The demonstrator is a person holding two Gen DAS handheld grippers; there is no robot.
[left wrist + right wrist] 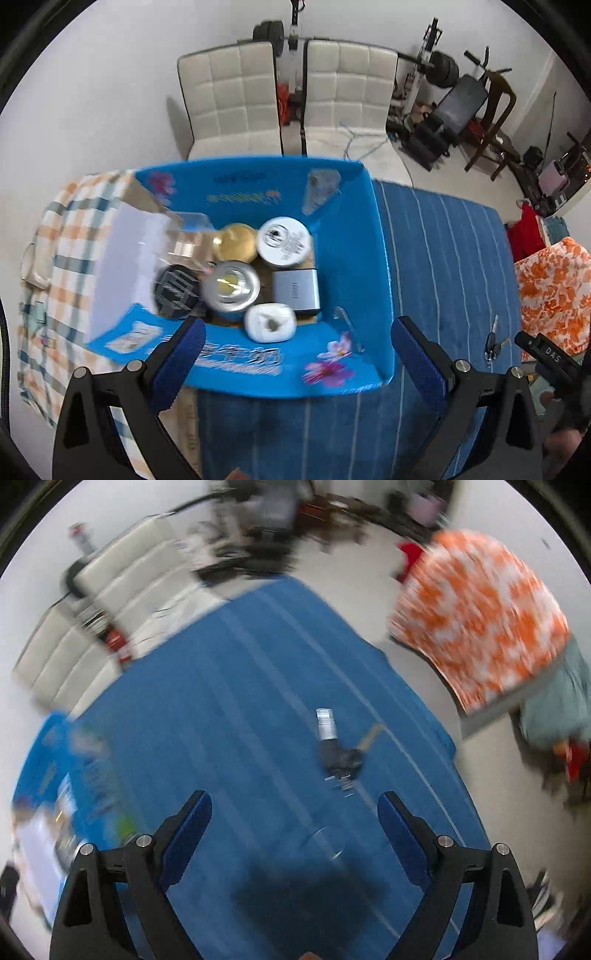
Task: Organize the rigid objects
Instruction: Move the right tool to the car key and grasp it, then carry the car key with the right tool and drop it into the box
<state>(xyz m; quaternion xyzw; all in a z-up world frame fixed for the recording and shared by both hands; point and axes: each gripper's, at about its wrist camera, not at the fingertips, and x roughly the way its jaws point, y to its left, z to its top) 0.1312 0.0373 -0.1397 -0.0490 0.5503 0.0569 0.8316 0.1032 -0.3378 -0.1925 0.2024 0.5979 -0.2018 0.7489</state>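
Note:
A blue cardboard box (347,258) stands open on a blue striped cloth (450,258). Inside it are a white tin (283,240), a gold lid (235,242), a silver can (232,286), a black round item (176,291), a grey box (295,291) and a white case (270,322). My left gripper (298,334) hangs open over the box's near flap, holding nothing. A bunch of keys (338,751) with a silver tag lies on the cloth ahead of my right gripper (294,806), which is open and empty. The same keys (493,345) show in the left wrist view, right of the box.
A checked cloth (70,236) lies left of the box. Two white padded chairs (236,99) stand behind the table, with gym gear (454,92) at the back right. An orange patterned fabric (480,616) sits to the right. The right wrist view is blurred.

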